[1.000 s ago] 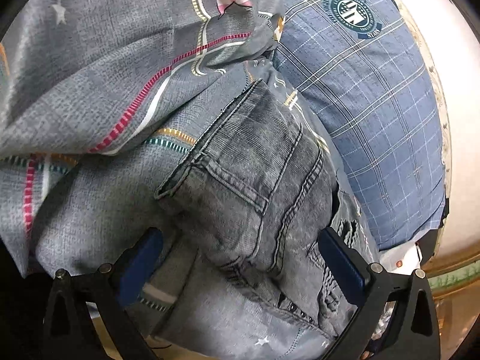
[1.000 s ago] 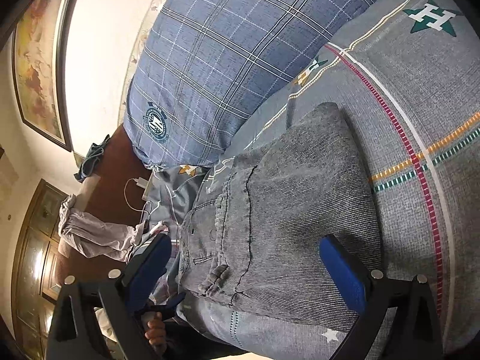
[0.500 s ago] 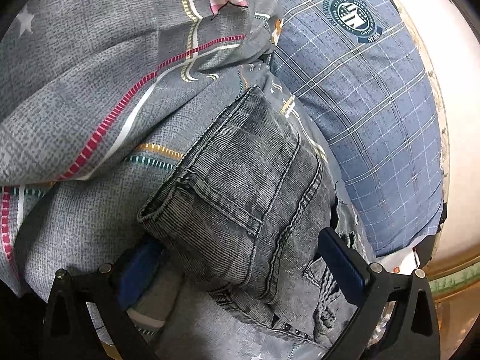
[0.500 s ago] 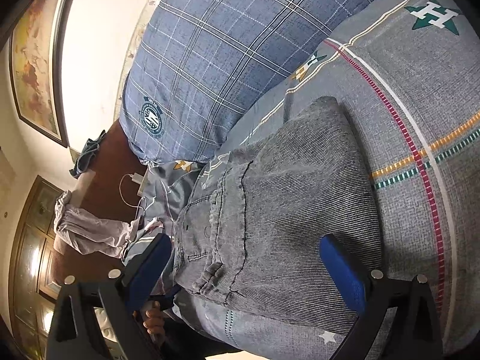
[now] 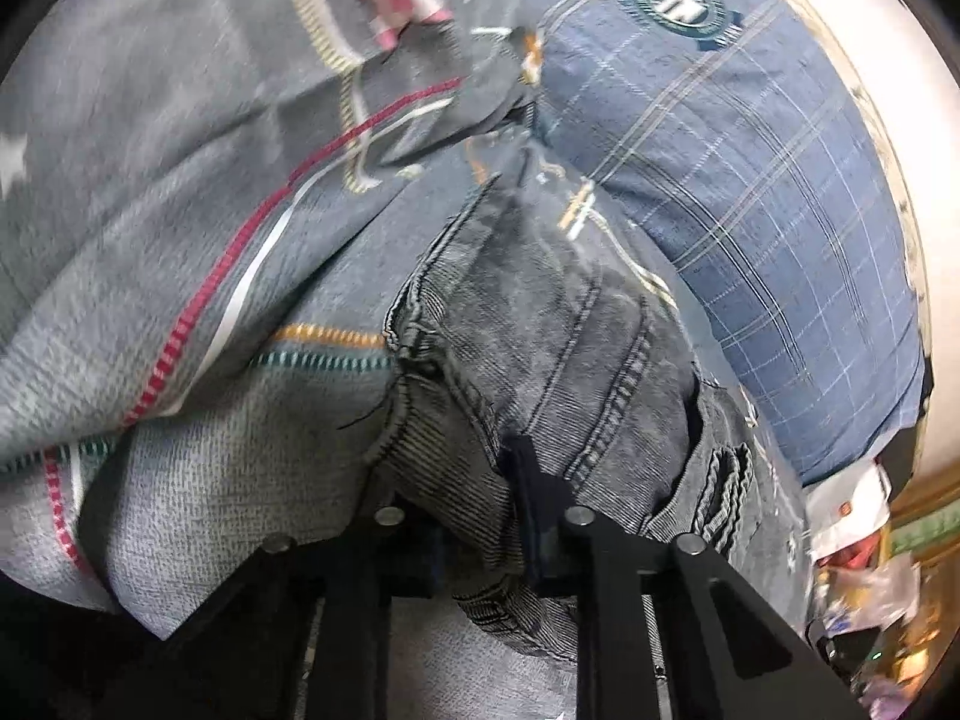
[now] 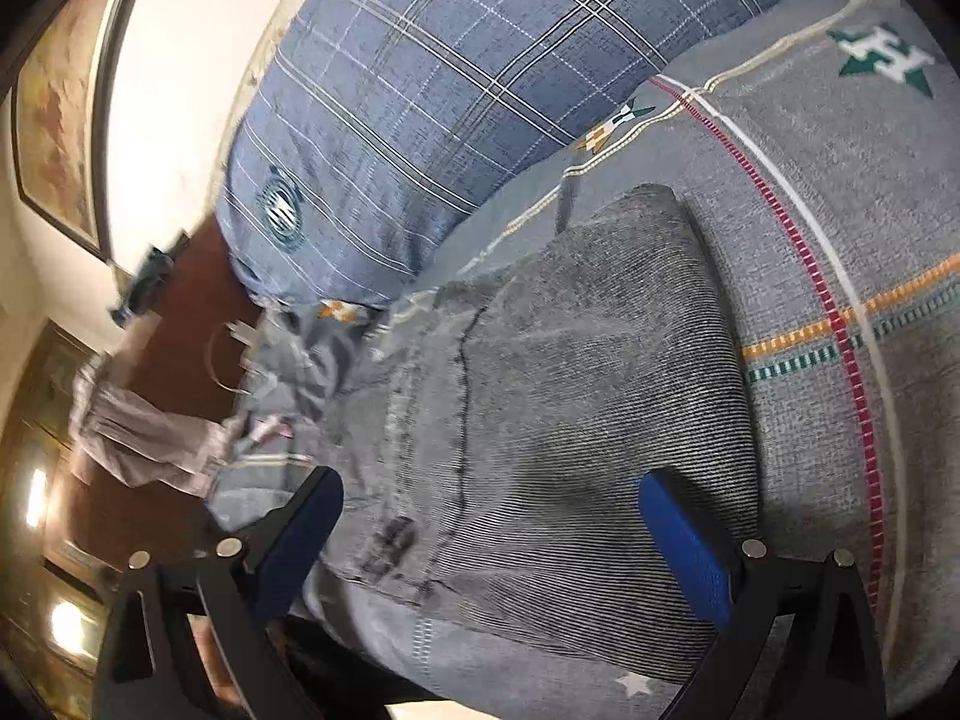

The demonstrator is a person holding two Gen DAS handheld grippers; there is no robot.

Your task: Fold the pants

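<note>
Grey denim pants (image 5: 558, 360) lie folded in a bundle on a grey patterned bedsheet (image 5: 198, 222). My left gripper (image 5: 474, 516) is shut on the near edge of the pants, with denim bunched between the black fingers. In the right wrist view the same pants (image 6: 570, 408) lie flat on the sheet (image 6: 840, 192). My right gripper (image 6: 492, 528) is open, its blue pads (image 6: 684, 546) on either side of the pants' near end, close above the cloth. Whether the pads touch the cloth is unclear.
A blue plaid pillow (image 5: 750, 180) lies just beyond the pants, also in the right wrist view (image 6: 432, 90). A wooden bedside surface (image 6: 198, 312) with a white cable and crumpled pale cloth (image 6: 132, 438) sits left. A cream wall is behind.
My left gripper has closed from open onto the near edge of the pants. My right gripper stayed open and moved a little closer over the pants.
</note>
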